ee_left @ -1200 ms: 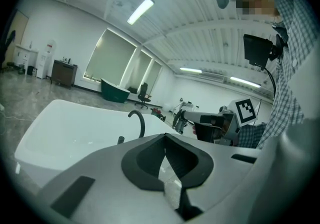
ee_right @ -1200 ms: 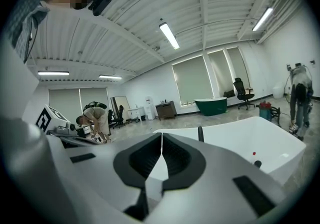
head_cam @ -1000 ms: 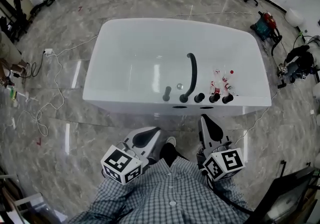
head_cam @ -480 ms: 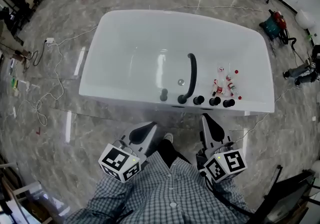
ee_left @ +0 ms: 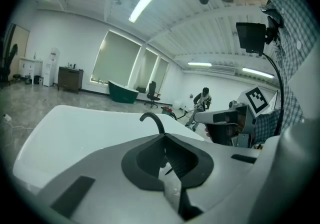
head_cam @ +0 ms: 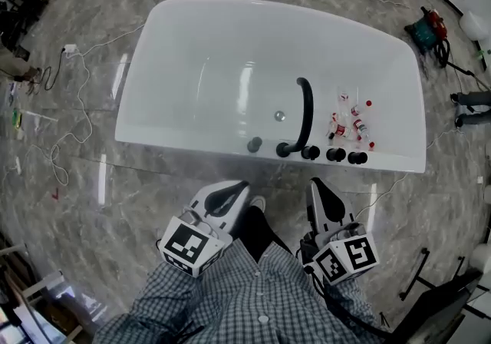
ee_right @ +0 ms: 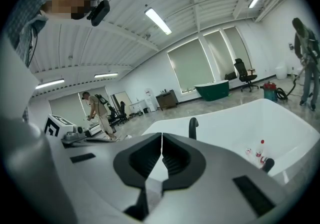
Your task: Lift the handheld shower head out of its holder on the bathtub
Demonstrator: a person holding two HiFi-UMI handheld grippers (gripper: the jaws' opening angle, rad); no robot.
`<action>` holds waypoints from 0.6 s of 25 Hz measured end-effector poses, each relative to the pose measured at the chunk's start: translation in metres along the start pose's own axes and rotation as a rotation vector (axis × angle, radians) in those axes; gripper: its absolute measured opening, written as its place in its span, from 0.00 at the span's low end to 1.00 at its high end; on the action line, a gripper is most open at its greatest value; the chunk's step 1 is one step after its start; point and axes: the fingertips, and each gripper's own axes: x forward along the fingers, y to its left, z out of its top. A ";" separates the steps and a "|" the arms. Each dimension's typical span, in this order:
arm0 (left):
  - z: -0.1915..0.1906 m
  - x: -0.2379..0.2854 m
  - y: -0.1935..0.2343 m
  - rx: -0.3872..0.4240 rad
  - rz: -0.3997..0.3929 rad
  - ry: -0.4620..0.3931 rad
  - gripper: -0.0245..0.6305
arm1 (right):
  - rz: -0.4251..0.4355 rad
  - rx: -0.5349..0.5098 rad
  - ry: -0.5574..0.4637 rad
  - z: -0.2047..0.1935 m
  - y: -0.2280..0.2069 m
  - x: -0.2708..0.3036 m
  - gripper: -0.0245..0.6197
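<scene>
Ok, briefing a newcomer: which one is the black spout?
Find the white bathtub. A row of black fittings lines its near rim. The spout is the only tall one, arching over the basin; the rest are short stubs.

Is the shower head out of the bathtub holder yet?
Not yet. Done: nothing; the black fittings all sit on the bathtub rim. In hand: the left hand-held gripper and right hand-held gripper are shut, empty, short of the tub. Left: reach, grip, lift.
</scene>
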 end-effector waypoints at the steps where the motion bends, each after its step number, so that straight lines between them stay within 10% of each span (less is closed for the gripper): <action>1: -0.002 0.001 0.005 -0.001 0.000 0.008 0.05 | -0.002 0.003 0.010 -0.003 0.000 0.004 0.07; 15: -0.040 0.014 0.075 0.066 -0.030 0.123 0.05 | -0.034 0.013 0.089 -0.035 0.006 0.066 0.07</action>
